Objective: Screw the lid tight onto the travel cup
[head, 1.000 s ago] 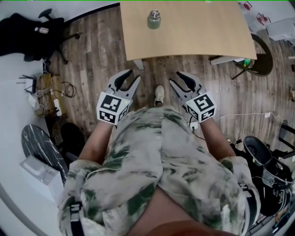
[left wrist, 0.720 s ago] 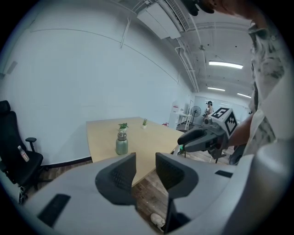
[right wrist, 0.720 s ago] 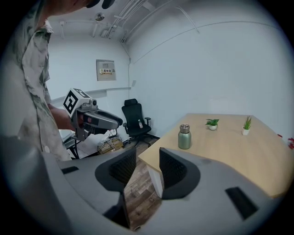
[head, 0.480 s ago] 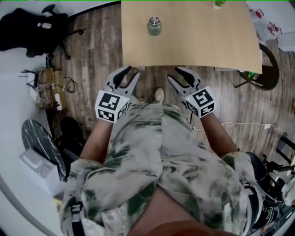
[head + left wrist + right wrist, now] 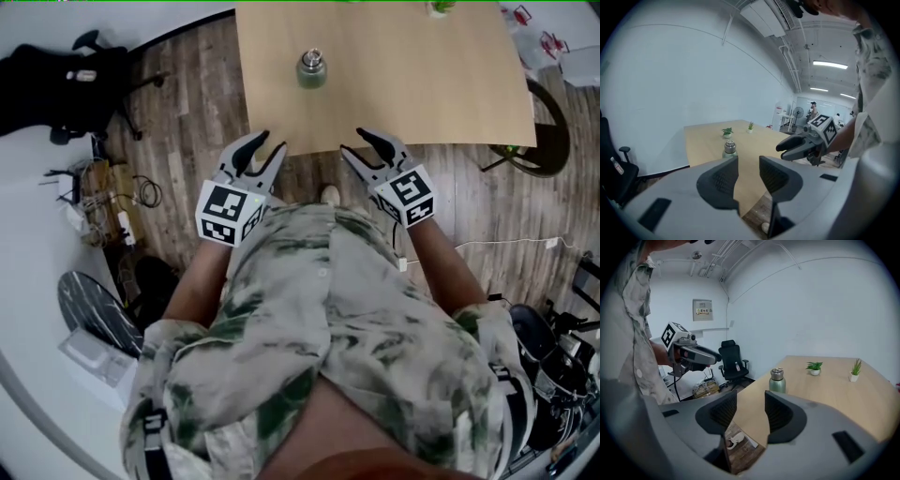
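Far back on the table (image 5: 422,84), well apart from both tongs, the cup (image 5: 312,67) stands upright, and since your left gripper (image 5: 270,145) and right gripper (image 5: 354,142) are parted and empty, the right's jaws having just been opening, a hasty one-sided reach could topple it.

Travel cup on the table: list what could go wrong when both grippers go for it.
1. The travel cup stands free on the table; a one-sided nudge could tip or slide it.
2. The left gripper and right gripper, its jaws just opened further, are both empty; twisting the lid without gripping the body would likely spin the whole cup.
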